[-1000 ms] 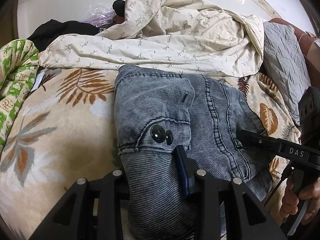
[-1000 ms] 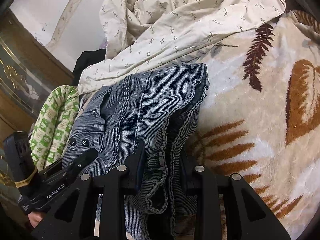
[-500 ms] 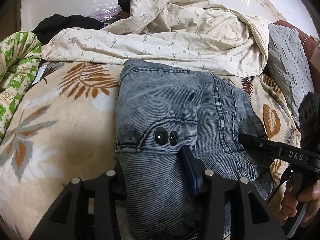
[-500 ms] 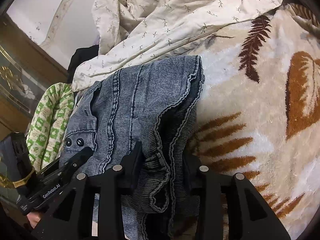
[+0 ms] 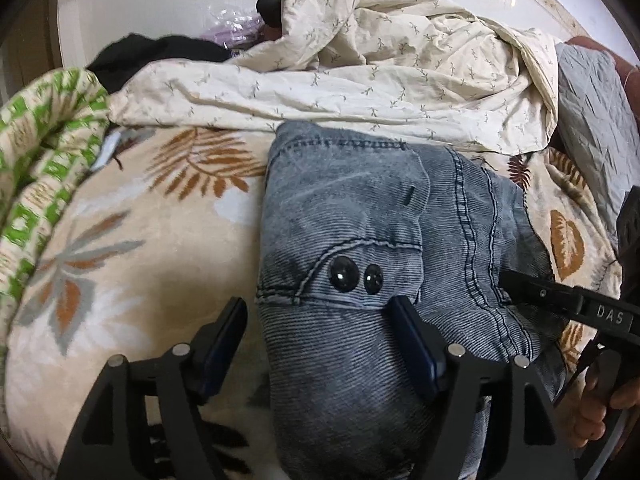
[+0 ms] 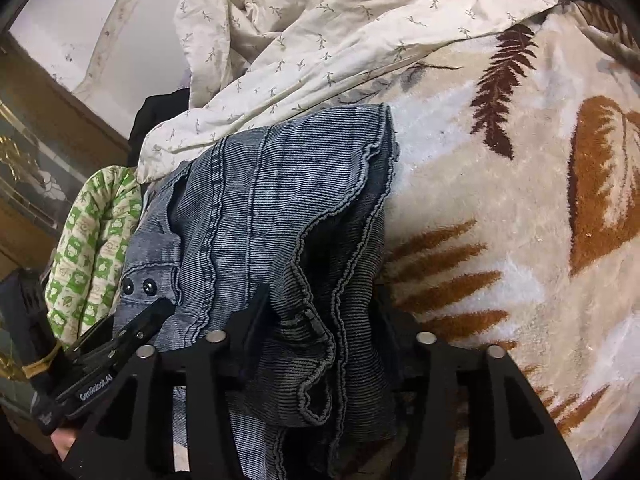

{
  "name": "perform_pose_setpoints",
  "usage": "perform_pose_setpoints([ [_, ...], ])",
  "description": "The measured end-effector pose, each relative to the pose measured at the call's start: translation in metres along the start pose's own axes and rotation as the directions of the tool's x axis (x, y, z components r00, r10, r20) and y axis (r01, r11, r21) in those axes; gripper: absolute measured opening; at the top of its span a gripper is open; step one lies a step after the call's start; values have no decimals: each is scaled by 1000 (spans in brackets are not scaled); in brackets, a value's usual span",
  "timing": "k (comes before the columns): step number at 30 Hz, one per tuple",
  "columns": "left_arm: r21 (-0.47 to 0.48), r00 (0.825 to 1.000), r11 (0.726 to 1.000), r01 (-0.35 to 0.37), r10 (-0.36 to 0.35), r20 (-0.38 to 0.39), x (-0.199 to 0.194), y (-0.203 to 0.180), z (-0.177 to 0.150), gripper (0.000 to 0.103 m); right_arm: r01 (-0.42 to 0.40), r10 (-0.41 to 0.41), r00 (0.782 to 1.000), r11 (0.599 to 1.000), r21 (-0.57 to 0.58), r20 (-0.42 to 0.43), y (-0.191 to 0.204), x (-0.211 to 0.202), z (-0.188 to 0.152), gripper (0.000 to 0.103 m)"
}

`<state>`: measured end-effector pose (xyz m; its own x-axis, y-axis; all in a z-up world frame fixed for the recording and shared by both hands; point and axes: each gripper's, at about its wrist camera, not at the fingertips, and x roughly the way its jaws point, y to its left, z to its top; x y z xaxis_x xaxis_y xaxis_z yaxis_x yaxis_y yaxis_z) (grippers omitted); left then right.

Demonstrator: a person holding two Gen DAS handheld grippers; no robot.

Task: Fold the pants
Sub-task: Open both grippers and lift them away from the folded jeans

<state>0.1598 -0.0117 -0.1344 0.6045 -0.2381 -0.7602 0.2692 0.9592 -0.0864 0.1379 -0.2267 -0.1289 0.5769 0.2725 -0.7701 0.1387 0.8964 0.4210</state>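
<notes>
Grey-blue denim pants lie folded into a thick stack on a cream blanket with a leaf pattern; two dark snaps face up. My left gripper straddles the stack's near left edge, its jaws opening. The left finger stands clear over the blanket and the right finger rests on the denim. My right gripper is at the pants where the hems bunch. Its jaws are opening, with loose folds lying between them. A person's hand holds the right gripper's handle.
A crumpled cream sheet with small sprigs is heaped just behind the pants. A green patterned quilt lies at the left, a black garment behind it, a grey pillow at the right. Dark wooden furniture stands beyond the bed.
Both grippers' jaws have spread wider. The left fingers have come off the denim fold they pinched, and the right fingers have loosened around the bunched hems. The pants stay in place.
</notes>
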Motion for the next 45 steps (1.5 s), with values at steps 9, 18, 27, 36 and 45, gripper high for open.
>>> perform_pose_setpoints([
  [9,-11,988,996,-84,85,131,-45,5,9,76,31,-31,999,999,-29,-6,17,-21,4,58],
  [18,-16,964,989,-148,148,220,-81,13,9,77,60,-47,995,986,-153,86,49,-56,-3,60],
  [27,-37,941,979,-201,204,269,-115,15,5,81,77,-17,976,959,-274,216,82,-92,-15,60],
  [36,-85,917,964,-250,264,298,-144,23,2,86,131,1,945,916,-380,328,117,-122,-36,70],
  [45,-128,875,942,-310,335,351,-178,23,-9,93,192,31,878,891,-411,478,143,-161,-62,74],
])
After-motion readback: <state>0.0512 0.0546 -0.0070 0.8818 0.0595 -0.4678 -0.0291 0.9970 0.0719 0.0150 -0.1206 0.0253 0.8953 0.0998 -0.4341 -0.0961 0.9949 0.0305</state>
